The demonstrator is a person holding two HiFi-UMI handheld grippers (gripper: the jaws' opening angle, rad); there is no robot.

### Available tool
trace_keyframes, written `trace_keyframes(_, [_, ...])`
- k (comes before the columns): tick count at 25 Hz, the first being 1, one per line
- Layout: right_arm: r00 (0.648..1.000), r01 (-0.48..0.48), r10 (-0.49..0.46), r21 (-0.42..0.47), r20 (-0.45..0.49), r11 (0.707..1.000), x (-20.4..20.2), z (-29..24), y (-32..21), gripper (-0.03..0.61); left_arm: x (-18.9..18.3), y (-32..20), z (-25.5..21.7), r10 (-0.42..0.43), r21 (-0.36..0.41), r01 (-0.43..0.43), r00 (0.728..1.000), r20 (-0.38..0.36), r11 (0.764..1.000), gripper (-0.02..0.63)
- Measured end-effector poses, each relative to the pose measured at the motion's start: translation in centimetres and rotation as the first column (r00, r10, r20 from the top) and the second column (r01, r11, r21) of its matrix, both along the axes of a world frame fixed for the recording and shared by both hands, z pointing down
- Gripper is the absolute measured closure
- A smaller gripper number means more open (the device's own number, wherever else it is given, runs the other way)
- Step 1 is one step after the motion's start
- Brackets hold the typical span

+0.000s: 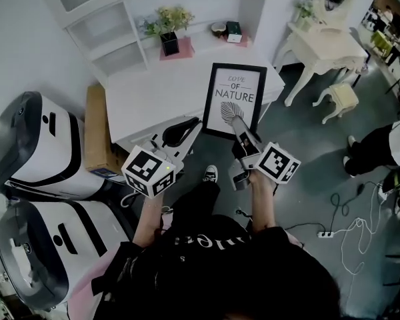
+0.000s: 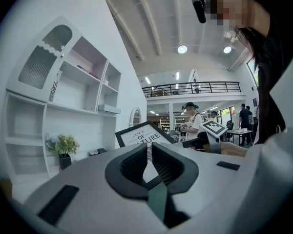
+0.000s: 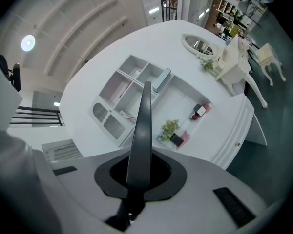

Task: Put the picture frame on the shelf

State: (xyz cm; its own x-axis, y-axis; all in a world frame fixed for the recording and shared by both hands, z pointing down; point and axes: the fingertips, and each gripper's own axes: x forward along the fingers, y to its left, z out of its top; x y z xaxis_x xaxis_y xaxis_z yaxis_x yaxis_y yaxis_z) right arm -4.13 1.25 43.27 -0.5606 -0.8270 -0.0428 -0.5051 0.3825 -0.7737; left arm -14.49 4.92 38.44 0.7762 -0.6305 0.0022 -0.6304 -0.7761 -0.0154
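The picture frame (image 1: 235, 99) is black, with a white print of a feather and the words "love of nature". My right gripper (image 1: 243, 137) is shut on its lower edge and holds it upright over the white desk (image 1: 153, 95). In the right gripper view the frame (image 3: 142, 126) runs edge-on as a dark strip out of the jaws (image 3: 139, 172). My left gripper (image 1: 181, 133) is just left of the frame, shut and holding nothing (image 2: 149, 154). From the left gripper view the frame (image 2: 144, 135) stands beyond the jaws. The white shelf unit (image 1: 123, 29) rises behind the desk.
A potted plant (image 1: 168, 27) on a pink mat and small items (image 1: 234, 32) sit at the back of the desk. A white dressing table (image 1: 323, 45) and stool (image 1: 341, 99) stand to the right. Two white machines (image 1: 40, 149) and a cardboard box (image 1: 97, 129) are left. A person (image 1: 387, 145) and cables (image 1: 350, 225) are on the floor to the right.
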Motion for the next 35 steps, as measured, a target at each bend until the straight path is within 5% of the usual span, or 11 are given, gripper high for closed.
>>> trace_keyframes(18, [0.999,-0.020,0.022,0.072,-0.031,0.997,7.7,-4.1,-23.3,0.526,7.1,-25.8,-2.3,0.066,0.051,-0.064,0.997,-0.032,0.997,0.574])
trace_keyframes(27, [0.999,0.000,0.003,0.053,-0.051,0.999,11.8,-5.0,-29.7,0.526,10.1,-31.8,-4.2,0.075,0.094,-0.069,0.995,-0.068,0.993,0.574])
trace_keyframes(35, [0.990,0.131,-0.127,0.078,-0.060,0.988,14.5,-8.1,-36.1,0.526,12.2,-37.4,-6.5,0.010,0.130,-0.005,0.999,-0.037,0.991,0.574])
